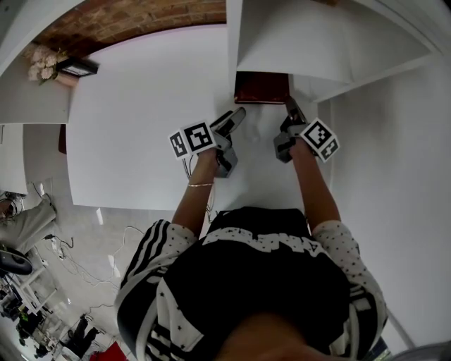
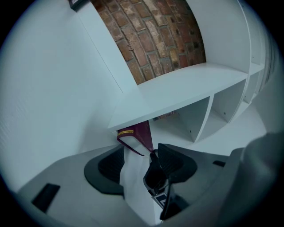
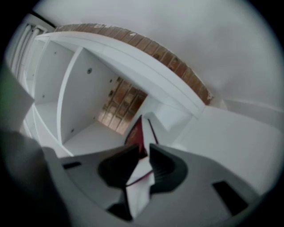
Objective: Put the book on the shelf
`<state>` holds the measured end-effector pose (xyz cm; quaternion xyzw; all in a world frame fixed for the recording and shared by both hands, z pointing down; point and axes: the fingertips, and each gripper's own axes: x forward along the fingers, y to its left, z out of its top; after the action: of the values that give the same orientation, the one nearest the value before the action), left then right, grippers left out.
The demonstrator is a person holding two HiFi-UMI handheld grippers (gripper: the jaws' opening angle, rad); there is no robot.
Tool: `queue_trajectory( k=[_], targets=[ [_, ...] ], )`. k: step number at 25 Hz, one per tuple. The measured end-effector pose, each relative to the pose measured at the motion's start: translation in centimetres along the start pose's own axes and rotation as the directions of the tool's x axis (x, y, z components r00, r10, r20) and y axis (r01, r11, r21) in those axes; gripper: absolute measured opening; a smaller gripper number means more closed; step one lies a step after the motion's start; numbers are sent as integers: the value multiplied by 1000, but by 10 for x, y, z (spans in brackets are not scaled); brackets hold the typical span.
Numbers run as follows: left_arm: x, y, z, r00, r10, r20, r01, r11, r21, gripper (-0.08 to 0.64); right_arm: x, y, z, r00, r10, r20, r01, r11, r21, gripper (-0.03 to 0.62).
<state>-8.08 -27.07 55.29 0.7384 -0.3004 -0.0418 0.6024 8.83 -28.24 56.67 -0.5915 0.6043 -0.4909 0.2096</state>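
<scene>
book: the dark red hardcover book (image 1: 261,88) sits at the mouth of the lowest opening of the shelf, its far part under the shelf board; in the head view it is at 12 o'clock from my two claws. whether it lies flat or leans i cannot tell.
book, close up: in the left gripper view the book (image 2: 135,133) shows a yellow band at one end, and a thin dark red cover edge runs back toward 5 o'clock. in the right gripper view the book (image 3: 135,133) rises at 12 o'clock from the jaws.
right claw: my right claw (image 1: 289,106) has its jaws narrow, and in its own view (image 3: 144,153) they are pinched on the book's near edge, with the cover line and white pages between the pads.
left claw: my left claw (image 1: 238,114) stands wide; in its own view (image 2: 141,150) only white surface lies between the pads, and the book is just beyond the tips, apart from them. it is at 9 o'clock of the right claw.
shelf: the white board shelf with open compartments (image 1: 317,42) stands on the white tabletop (image 1: 141,127).
wall: a red brick wall (image 1: 141,21) stands behind, at 12 o'clock.
far corner: pale flowers (image 1: 42,63) at 10 o'clock.
</scene>
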Motion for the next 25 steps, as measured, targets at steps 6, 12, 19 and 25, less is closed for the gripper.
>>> queue_trajectory(
  k=[6, 12, 19, 25],
  targets=[
    [-13, -13, 7, 998, 20, 66, -26, 996, 86, 59, -22, 9, 7, 1000, 19, 17, -18, 998, -65, 50],
    [-18, -28, 14, 992, 0, 124, -23, 983, 184, 41, -33, 36, 4, 994, 111, -14, -112, 984, -135, 38],
    [-36, -59, 18, 982, 5, 191, -74, 932, 354, 41, -60, 75, 0, 969, 241, -53, -246, 952, -184, 32],
    [-46, -78, 17, 977, 30, 213, -133, 862, 489, 41, -81, 94, -1, 960, 262, -95, -279, 909, -310, 31]
  ],
)
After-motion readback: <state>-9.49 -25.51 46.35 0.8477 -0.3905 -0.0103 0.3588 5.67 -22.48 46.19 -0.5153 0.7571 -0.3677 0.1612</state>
